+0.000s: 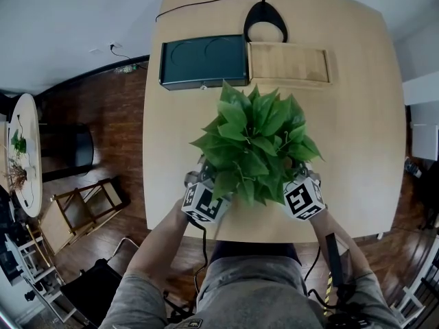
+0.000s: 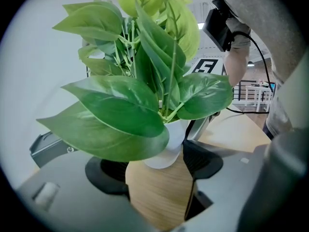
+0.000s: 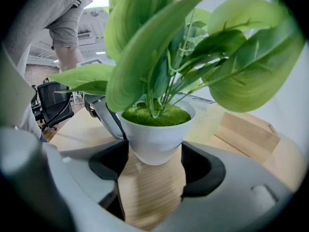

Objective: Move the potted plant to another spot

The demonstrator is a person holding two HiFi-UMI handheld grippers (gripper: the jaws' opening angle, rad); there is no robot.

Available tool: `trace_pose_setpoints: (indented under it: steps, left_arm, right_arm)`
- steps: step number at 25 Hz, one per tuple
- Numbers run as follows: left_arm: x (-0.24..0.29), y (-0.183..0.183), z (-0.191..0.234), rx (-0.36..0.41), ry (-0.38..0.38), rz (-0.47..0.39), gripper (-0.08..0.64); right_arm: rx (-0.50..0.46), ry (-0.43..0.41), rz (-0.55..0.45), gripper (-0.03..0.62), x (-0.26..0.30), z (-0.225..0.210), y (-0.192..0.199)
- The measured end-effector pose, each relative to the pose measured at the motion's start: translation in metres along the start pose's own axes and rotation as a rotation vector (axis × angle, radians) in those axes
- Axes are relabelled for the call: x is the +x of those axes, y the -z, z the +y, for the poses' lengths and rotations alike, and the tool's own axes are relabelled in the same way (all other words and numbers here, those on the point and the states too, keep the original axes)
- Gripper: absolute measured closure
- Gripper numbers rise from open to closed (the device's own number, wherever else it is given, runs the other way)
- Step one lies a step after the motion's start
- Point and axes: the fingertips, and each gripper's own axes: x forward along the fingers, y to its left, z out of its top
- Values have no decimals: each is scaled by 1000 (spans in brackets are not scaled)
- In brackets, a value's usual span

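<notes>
White pot [image 3: 155, 141], one only, holds green moss [image 3: 155, 115] and one leafy plant [image 1: 255, 142]. It sits between the two pads of my right gripper [image 3: 155, 162], both pressing its sides. My left gripper [image 2: 157, 162] clasps it from the opposite side, one pad hidden under a leaf.

Grey shirt [image 1: 240, 290], black cables [image 1: 203, 252], black-and-white marker cubes [image 1: 204, 203].
</notes>
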Motion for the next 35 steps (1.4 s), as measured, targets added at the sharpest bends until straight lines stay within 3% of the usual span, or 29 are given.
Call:
trace_pose_setpoints:
  steps: [9,15,22,35]
  left_arm:
    - [-35,-18,5,6,-38,-11,218]
    - [-69,-33,19,36,-106,-25,218]
    - [-170,-26,34,49,-151,-57,218]
    - [-181,-26,41,47,-238,-23,218]
  right_arm:
    - [-36,-7,-23,244,-8,16,-35]
    - [-98,-7,-59,245,-10,25,-72]
    - [-152,-16,-78,245,13,94,-146]
    - [-191,-88,-119,247,22,97,-155]
